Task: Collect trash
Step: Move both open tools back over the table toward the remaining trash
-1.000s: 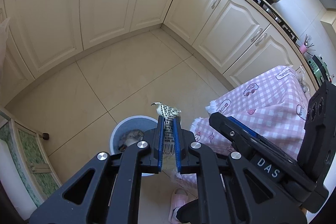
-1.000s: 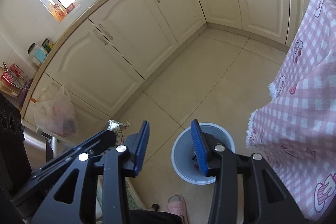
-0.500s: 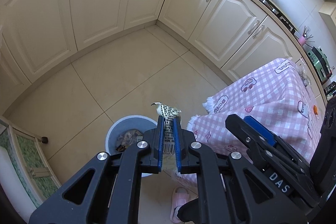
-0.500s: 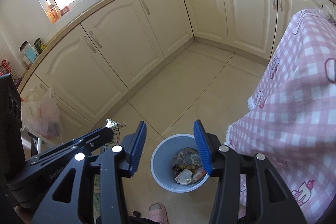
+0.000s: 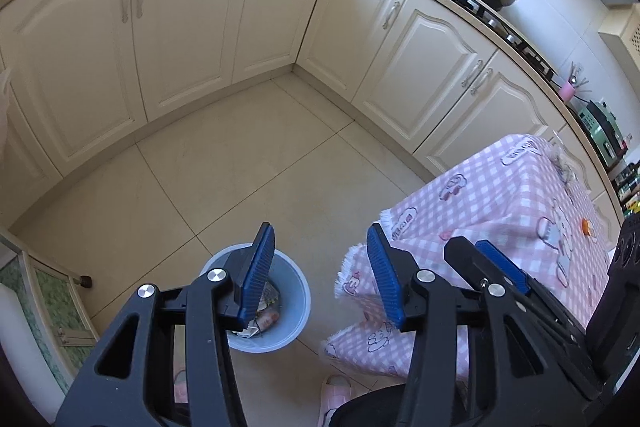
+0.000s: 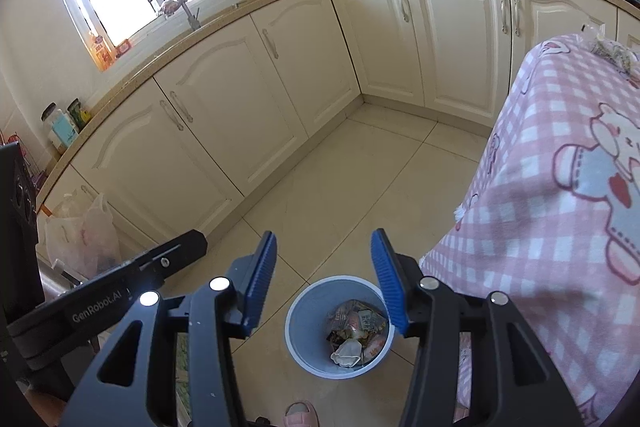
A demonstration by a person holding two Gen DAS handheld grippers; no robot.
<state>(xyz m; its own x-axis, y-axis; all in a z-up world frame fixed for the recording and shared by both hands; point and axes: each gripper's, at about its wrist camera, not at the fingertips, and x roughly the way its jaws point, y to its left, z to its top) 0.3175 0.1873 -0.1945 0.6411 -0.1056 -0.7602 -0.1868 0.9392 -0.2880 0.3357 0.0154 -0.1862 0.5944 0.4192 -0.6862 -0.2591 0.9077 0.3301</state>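
Both grippers are hovering over the blue bin (image 6: 298, 343) at the bottom middle of the frame, probably so anything dropped lands inside. The left gripper (image 5: 320, 275) is spreading its jaws, nothing between them. The right gripper (image 6: 323, 277) is sitting released and empty too. Trash (image 6: 356, 331) is piling up in the bin.

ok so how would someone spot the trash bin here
Start at the table draped in a pink checked cloth, then look down at the tiled floor beside its hanging corner. The trash bin is the round pale blue bucket there, holding crumpled wrappers.
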